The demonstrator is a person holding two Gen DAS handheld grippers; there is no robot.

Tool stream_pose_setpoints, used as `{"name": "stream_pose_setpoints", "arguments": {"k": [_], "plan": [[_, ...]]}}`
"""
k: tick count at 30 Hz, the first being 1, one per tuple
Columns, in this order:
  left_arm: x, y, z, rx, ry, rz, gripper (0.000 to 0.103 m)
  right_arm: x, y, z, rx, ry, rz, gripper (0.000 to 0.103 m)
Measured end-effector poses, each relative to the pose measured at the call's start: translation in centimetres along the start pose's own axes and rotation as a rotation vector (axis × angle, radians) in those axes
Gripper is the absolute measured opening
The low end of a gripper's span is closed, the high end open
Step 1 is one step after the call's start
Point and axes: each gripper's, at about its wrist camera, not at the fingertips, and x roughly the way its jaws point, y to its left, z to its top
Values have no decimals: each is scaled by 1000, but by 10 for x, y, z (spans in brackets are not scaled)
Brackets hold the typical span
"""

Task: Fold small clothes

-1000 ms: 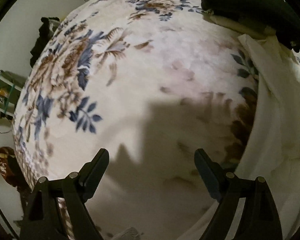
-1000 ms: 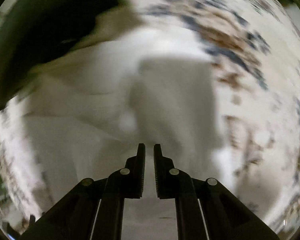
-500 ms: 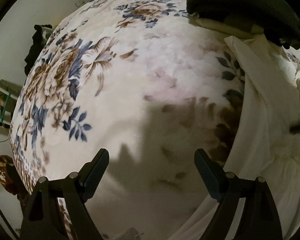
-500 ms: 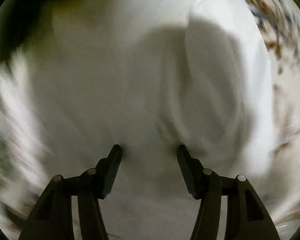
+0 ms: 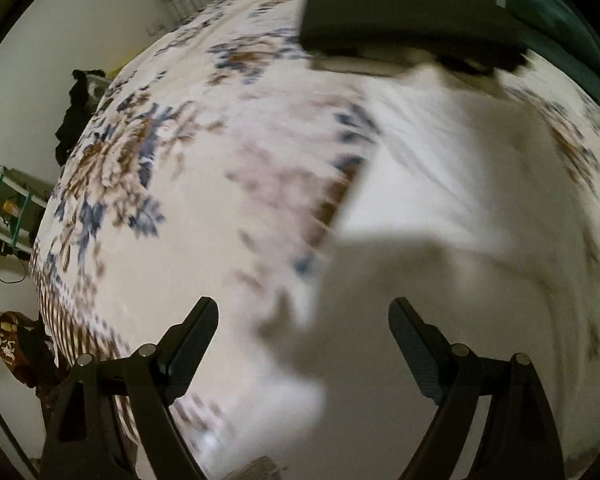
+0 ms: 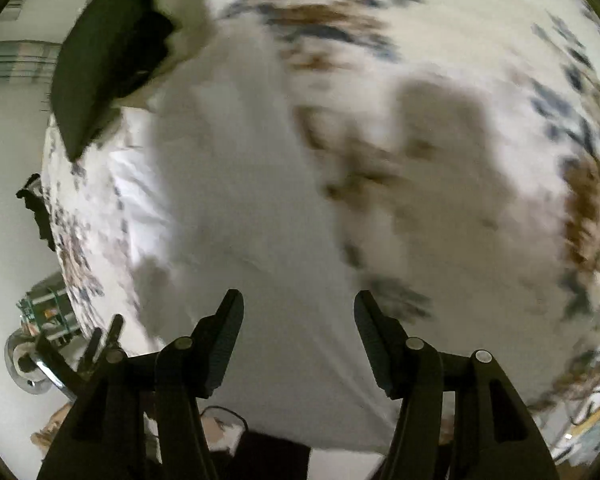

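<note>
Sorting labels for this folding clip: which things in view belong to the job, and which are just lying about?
Job:
- white garment spread on the bed
- left tool, open
- right tool, open

Lying about:
- floral blanket underneath
- dark folded stack
- green shelf

My left gripper [image 5: 303, 326] is matte black plastic: two tapered fingers [image 5: 196, 338] with finely ribbed inner pads, each hinged on angular black linkage arms fixed by round silver screws [image 5: 147, 349]. My right gripper [image 6: 299, 320] is built the same, black ribbed fingers [image 6: 224, 330] on black struts with silver screw heads [image 6: 415, 344].
</note>
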Motion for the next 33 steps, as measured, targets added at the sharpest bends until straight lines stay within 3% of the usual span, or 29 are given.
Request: {"name": "stream_pose_setpoints", "arguments": {"k": [4,10,14,18,22,26,30,33], "plan": [[-29,-67,-61,6,104,-34,87,11,-79,-22,-37,72,-10,60],[-29,-182,-156,-106,379,-225,87,20,-162,-22,-55,136,-61,60],[-17,-231,-178,-126,422,-215,87,40,-182,-22,-52,176,-79,60],[-10,-239,-207,-115,465,-128,87,58,-174,-16,-88,213,-77,60],[-19,-197,-243,-167,498,-30,87,69,-134,-6,-162,219,-68,60],[-31,-167,-249,-214,481,54,87,70,-99,12,-225,212,-63,60],[-39,-174,-235,-260,401,-6,87,71,-65,43,-268,192,-50,60],[-33,-197,-225,-232,370,-65,87,72,-45,73,-277,157,-10,60]]}}
